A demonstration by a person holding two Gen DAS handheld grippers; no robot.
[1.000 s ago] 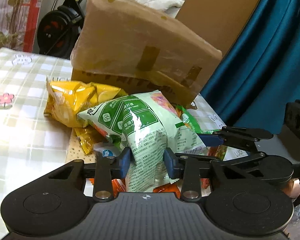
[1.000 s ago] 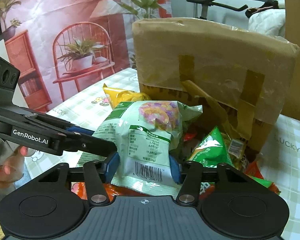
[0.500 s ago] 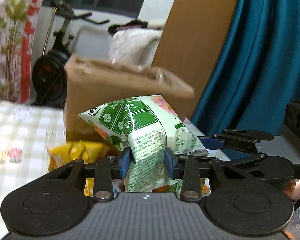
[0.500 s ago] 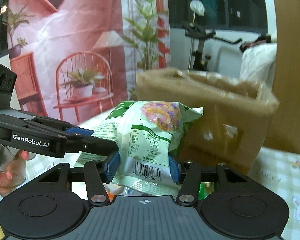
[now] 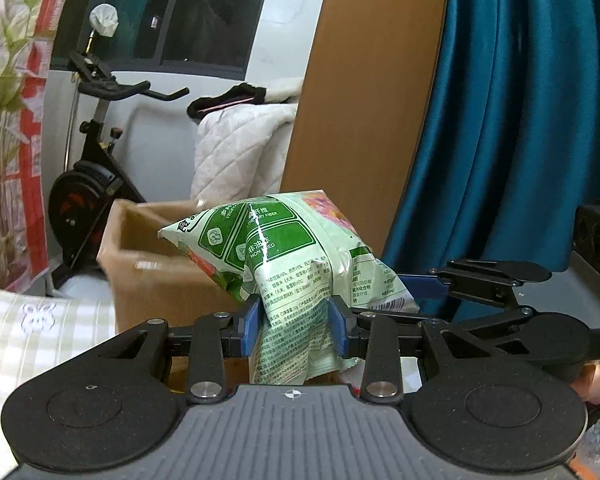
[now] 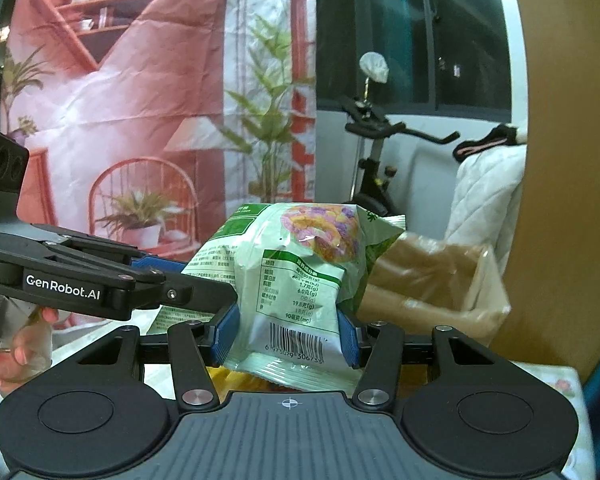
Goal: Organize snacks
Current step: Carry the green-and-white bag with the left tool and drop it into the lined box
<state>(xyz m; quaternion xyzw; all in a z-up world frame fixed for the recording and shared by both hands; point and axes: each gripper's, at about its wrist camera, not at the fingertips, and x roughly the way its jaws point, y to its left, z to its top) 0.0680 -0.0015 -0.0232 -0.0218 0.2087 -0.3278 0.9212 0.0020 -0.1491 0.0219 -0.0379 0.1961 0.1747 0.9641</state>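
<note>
A light green snack bag (image 5: 284, 256) is held by both grippers at once. My left gripper (image 5: 296, 326) is shut on its lower edge. My right gripper (image 6: 286, 334) is shut on the barcode end of the same bag (image 6: 296, 280). The bag hangs in the air, higher than the open cardboard box (image 5: 148, 264), which stands behind it. The box also shows in the right wrist view (image 6: 432, 280), to the right behind the bag. The right gripper's arm crosses the left wrist view at the right, and the left gripper's arm crosses the right wrist view at the left.
A checked tablecloth (image 5: 32, 332) covers the table at lower left. Yellow snack packets (image 6: 240, 380) lie under the bag. An exercise bike (image 5: 96, 184), a white quilt (image 5: 236, 148), a brown panel (image 5: 364, 92) and a teal curtain (image 5: 512, 120) stand behind.
Both grippers have lifted the green bag up from the snack pile. The box and table have dropped lower in both views and the pile is almost out of sight.
</note>
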